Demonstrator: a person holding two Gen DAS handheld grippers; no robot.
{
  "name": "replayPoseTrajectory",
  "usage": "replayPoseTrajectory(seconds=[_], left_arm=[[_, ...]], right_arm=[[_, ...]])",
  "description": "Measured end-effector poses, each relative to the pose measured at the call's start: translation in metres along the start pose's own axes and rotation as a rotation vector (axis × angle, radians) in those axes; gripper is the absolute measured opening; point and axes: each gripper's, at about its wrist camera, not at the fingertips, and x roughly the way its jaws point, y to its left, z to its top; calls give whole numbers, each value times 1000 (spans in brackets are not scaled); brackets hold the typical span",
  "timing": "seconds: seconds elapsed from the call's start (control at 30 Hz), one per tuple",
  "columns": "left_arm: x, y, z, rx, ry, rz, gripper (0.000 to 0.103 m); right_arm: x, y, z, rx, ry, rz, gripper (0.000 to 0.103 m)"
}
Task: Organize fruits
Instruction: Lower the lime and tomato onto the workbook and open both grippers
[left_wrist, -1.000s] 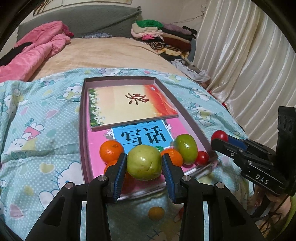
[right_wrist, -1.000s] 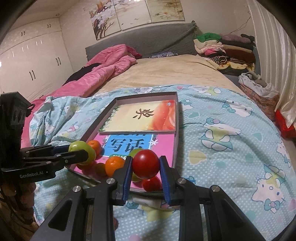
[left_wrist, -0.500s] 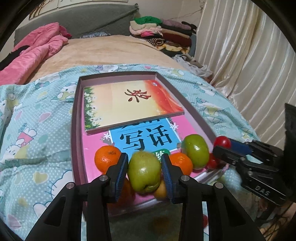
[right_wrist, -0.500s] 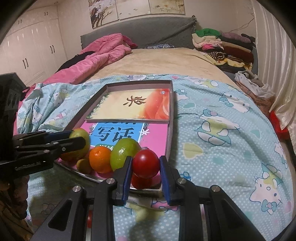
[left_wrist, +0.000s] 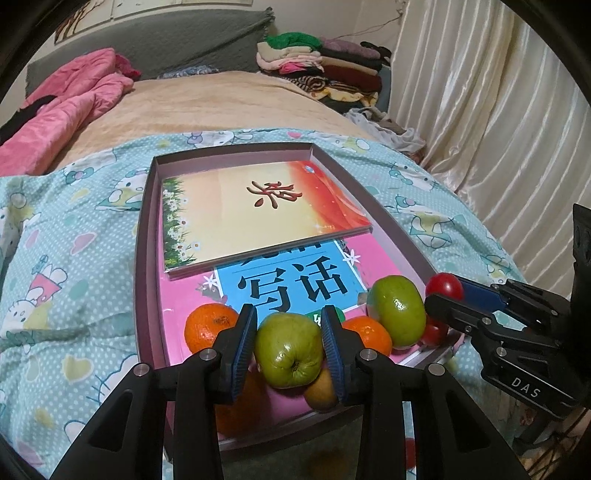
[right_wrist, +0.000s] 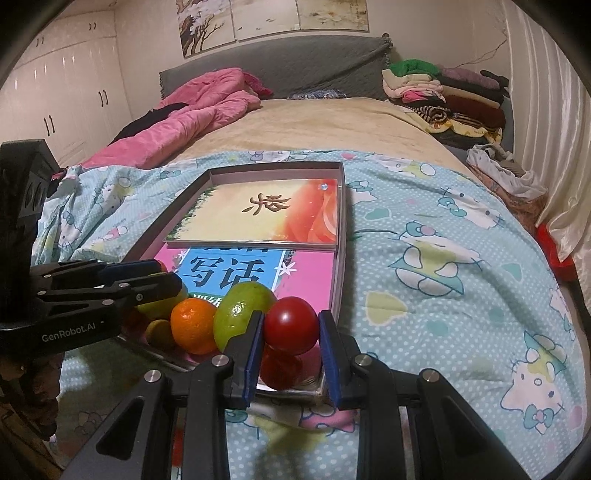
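My left gripper (left_wrist: 290, 347) is shut on a green apple (left_wrist: 290, 350), held just above the near end of the shallow box (left_wrist: 146, 236). An orange (left_wrist: 207, 325), a second orange (left_wrist: 369, 334), a big green fruit (left_wrist: 397, 312) and a small brownish fruit (left_wrist: 321, 391) lie in that end. My right gripper (right_wrist: 291, 326) is shut on a red tomato (right_wrist: 291, 325) over the box's near right corner. Another tomato (right_wrist: 280, 367) lies under it. From the left wrist the right gripper (left_wrist: 441, 291) and its tomato (left_wrist: 445, 286) show at the right.
The box lies on a cartoon-print quilt (right_wrist: 443, 258) on a bed and holds two books (left_wrist: 258, 210) at its far end. A pink blanket (right_wrist: 192, 122) and folded clothes (right_wrist: 443, 96) are at the back. Curtains (left_wrist: 498, 129) hang on the right. Loose fruit shows blurred below the near edge.
My left gripper has carried the green apple forward and a little down, from before the box's near edge to over its near end. The right gripper still holds its tomato in about the same place.
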Motion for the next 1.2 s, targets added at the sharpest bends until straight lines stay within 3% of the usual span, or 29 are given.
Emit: replayPoseTrajectory(seconds=[0.47,0.53,0.63,0.97,1.07,1.2], left_arm=[[0,0,-1,-8,6,-4,37],[-1,0,-2,-10,7,-6,37],[-1,0,-1,-11,9,-6,37],[-1,0,-1,-12,10,-5,37],[-3,1,-1,-18,10,-15,37],[-9,-1,0,-17,0,-16,44]], right_arm=[[-1,-5,0,41,-7,25,32],[-3,-5,0,41,-17,32,36],[-6,-1,1,26,-31,14,55],[-12,-3,3,41,-60,20,60],[-15,0,3,33,-75,25,66],[-22,5,4,11,-101,28,70]])
